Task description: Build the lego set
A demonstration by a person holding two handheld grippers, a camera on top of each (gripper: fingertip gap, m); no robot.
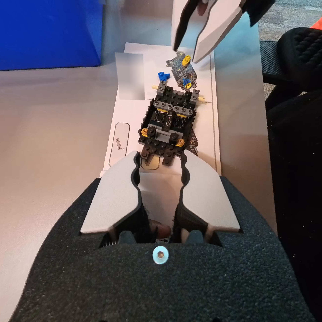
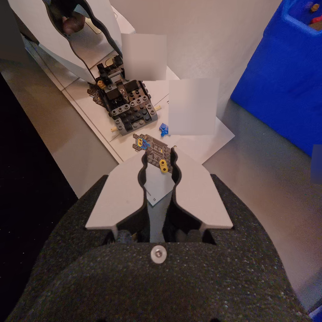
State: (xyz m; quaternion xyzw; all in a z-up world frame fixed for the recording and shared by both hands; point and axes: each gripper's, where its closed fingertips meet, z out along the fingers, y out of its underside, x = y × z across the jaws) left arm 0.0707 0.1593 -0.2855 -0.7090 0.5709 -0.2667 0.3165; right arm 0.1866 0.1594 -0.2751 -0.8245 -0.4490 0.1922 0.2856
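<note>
Left gripper [image 1: 160,157] low over the instruction sheet [image 1: 174,57], jaws parted about the width of the black lego build [image 1: 168,122]; fingertips sit at either side of the build's near end, at its 6 o'clock, and whether they touch it cannot be told. The build is a black, studded, open-topped frame with grey plates across the middle, gold studs at the near corners and tan pins out each far side; it lies on the sheet. At the build's 12 o'clock is a printed picture of the model, and on that picture rests a loose yellow piece [image 1: 186,60]. A small blue piece [image 1: 163,76] lies on the sheet at the build's 11 o'clock, just beside its far left corner. Right gripper [image 2: 158,151] hovers above the yellow piece [image 2: 163,165], jaws moderately open and holding nothing; the piece shows between the fingers in the right wrist view, nearer the right one. A blue bin [image 2: 278,73] stands on the table [image 2: 244,191] at 2 o'clock from that gripper, well apart from the build [image 2: 125,104].
</note>
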